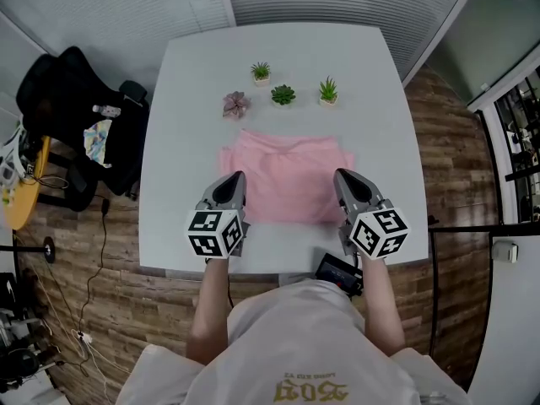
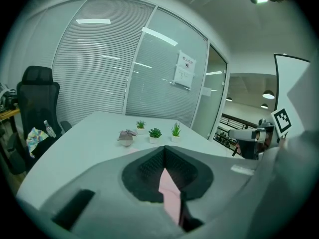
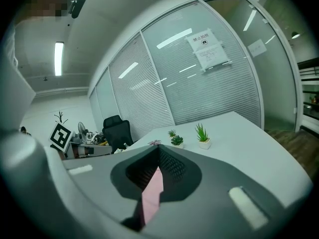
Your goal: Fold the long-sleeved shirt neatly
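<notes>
A pink long-sleeved shirt [image 1: 285, 180] lies partly folded on the white table [image 1: 186, 125], its near edge toward me. My left gripper [image 1: 234, 181] is shut on the shirt's near left corner. My right gripper [image 1: 344, 178] is shut on the near right corner. In the left gripper view a strip of pink cloth [image 2: 169, 190] is pinched between the closed jaws. The right gripper view shows the same, pink cloth [image 3: 152, 190] squeezed between its jaws. Both grippers sit slightly above the table and point away from me.
Three small green potted plants [image 1: 283, 94] and a purplish one [image 1: 235, 103] stand in a row beyond the shirt. A black office chair [image 1: 80, 116] with items on it stands left of the table. A black device [image 1: 339, 272] lies at the table's near edge.
</notes>
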Tool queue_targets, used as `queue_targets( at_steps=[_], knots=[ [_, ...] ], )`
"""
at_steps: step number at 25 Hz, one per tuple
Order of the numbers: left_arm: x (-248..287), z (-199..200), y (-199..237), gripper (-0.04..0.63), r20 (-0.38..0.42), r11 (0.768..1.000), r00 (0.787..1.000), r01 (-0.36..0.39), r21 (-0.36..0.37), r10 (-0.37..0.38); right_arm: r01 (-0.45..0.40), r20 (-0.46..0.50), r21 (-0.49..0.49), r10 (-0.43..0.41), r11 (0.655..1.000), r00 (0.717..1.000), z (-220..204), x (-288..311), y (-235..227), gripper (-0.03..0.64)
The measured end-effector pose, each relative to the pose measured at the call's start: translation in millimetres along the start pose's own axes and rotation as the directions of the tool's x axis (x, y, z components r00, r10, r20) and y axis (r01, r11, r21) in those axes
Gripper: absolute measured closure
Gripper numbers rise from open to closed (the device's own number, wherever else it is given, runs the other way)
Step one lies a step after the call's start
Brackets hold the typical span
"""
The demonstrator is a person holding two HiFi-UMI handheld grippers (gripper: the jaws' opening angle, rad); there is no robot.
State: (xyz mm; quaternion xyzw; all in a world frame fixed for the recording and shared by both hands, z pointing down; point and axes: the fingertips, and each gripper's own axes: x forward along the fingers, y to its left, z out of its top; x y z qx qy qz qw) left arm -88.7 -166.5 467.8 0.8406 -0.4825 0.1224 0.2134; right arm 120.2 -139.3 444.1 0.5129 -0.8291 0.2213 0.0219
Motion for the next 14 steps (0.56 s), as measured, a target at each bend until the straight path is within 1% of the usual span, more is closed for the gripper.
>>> queue_targets(
  at_steps=[14],
  knots=[
    [2.2, -0.5, -4.5, 0.588, 0.001, 1.000, 1.000, 0.006, -0.006, -0.006, 0.033, 0.023, 0.010, -0.033, 0.999, 0.999, 1.6, -13.6, -13.3, 0.606]
  ],
)
